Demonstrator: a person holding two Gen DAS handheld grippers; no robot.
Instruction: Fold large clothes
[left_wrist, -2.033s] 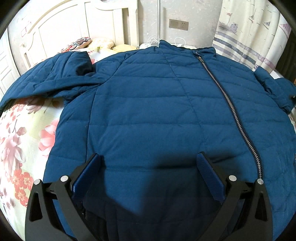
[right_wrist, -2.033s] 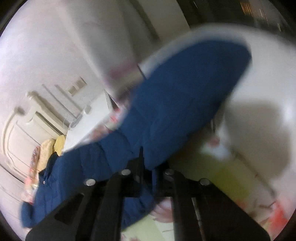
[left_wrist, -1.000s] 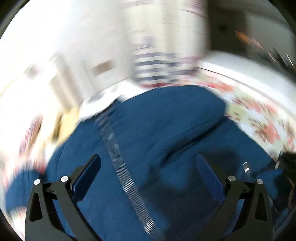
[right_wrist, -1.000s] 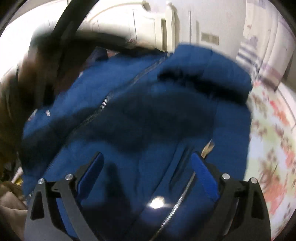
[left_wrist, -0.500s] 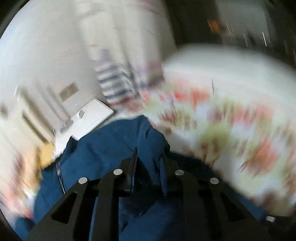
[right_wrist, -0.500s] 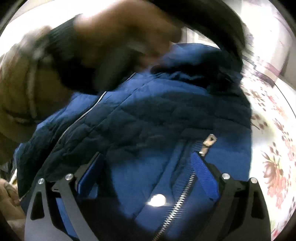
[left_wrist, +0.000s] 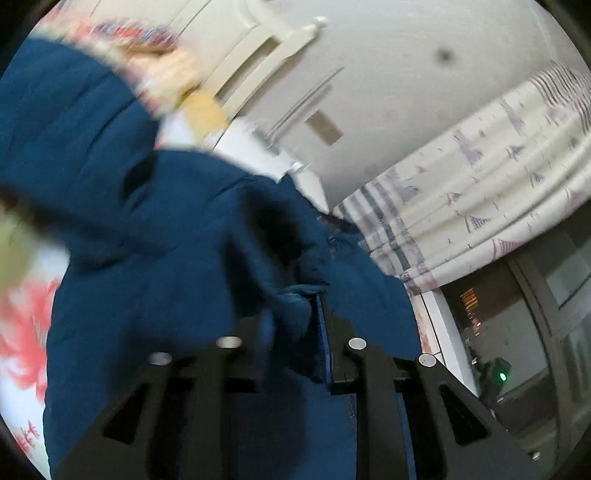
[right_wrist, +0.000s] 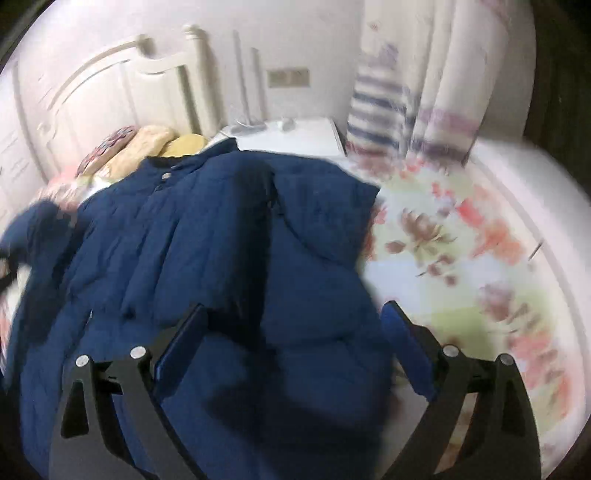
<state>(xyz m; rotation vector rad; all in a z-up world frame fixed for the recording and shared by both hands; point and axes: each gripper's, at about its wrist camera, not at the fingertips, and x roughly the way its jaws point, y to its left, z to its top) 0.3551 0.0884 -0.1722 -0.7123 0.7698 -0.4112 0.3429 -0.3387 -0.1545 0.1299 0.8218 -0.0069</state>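
A dark blue quilted jacket (right_wrist: 229, 236) lies spread on the floral bed sheet (right_wrist: 461, 251), its collar toward the headboard. In the left wrist view my left gripper (left_wrist: 293, 321) is shut on a bunched fold of the jacket (left_wrist: 155, 229), which looks like the sleeve, lifted and stretched away from the jaws. In the right wrist view my right gripper (right_wrist: 291, 336) stands open just above the jacket's lower right part, nothing pinched between its blue pads (right_wrist: 400, 343). A folded flap of jacket lies over the right side of the body. Both views are motion-blurred.
A white headboard (right_wrist: 122, 74) and several pillows (right_wrist: 155, 144) are at the far end of the bed. A white bedside table (right_wrist: 291, 138) stands beside it, with a patterned curtain (left_wrist: 498, 177) and dark window (left_wrist: 535, 332) to the right.
My left gripper went from wide open over the jacket to shut on a fold of it, then swung and rolled sideways. My right gripper pulled back; a person's arm no longer crosses its view.
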